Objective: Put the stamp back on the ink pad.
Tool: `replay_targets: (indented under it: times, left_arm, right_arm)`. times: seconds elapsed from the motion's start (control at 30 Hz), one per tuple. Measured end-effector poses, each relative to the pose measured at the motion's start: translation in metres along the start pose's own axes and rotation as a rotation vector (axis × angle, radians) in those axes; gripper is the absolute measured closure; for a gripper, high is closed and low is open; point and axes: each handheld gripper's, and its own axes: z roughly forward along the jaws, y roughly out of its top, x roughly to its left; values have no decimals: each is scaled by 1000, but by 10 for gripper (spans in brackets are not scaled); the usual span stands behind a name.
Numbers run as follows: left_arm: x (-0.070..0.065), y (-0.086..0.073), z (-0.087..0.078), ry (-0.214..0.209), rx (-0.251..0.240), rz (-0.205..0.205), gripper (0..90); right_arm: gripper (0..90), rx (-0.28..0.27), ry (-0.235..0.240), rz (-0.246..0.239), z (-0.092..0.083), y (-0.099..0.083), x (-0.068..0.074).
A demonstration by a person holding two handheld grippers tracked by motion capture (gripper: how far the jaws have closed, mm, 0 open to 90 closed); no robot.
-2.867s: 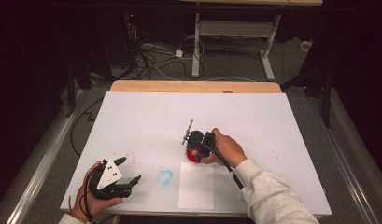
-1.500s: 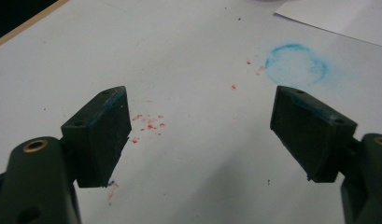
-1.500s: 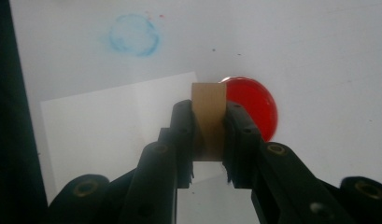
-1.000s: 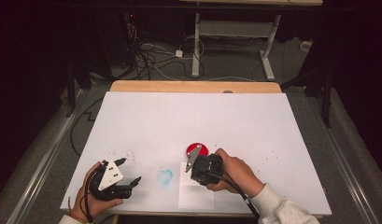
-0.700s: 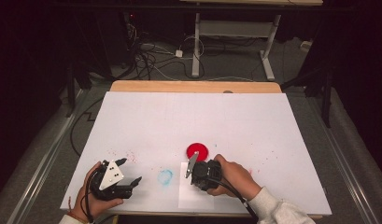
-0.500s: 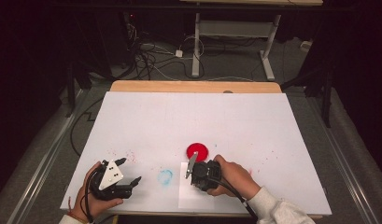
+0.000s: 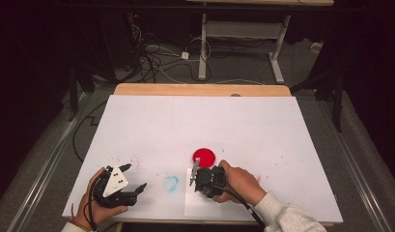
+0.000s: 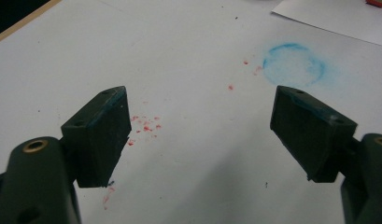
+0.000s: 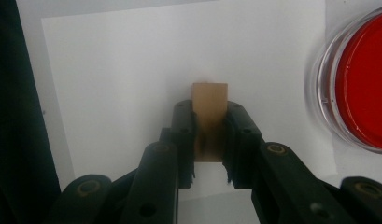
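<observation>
high view: fixed above the near edge, faces forward and down, whole table (image 7: 204, 116)
left gripper view: low, close, skims tabletop
right gripper view: close, straight down
shared: blue ring (image 7: 170, 182) (image 8: 293, 65); red dish (image 7: 204, 156) (image 9: 361, 84)

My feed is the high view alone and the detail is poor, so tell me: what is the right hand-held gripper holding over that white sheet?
Observer: The right hand-held gripper is shut on a small tan flat-sided block, which looks wooden and stands above the white paper sheet.
Operator: And the red disc beside it?
Observer: It is a round clear-walled dish of red paint; its transparent rim shows in the right gripper view.
Operator: Is the left hand-held gripper carrying anything?
Observer: No. The left hand-held gripper has its jaws wide apart with nothing between them, over red specks, with the smudged blue ring stain ahead.
</observation>
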Motion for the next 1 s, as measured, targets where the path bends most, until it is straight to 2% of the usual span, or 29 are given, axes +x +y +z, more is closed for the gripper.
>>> replay_targets:
  times: [0.2,0.33,0.47,0.6,0.77,1.0]
  left_arm:
    - [0,1,1,1,2,3,196]
    - [0,1,2,-2,3,2,196]
    - [0,1,2,0,5,5,196]
    - [0,1,2,0,3,4,196]
    - [0,1,2,-1,4,3,196]
    - [1,1,1,3,0,0,196]
  right_arm:
    - [761,8,-13,-4,1,2,2]
    - [761,-1,12,10,1,0,-1]
    - [760,21,-3,-6,1,3,1]
    - [761,25,33,-4,2,4,-5]
    - [760,48,31,-9,2,6,-4]
    - [759,16,30,0,1,2,-4]
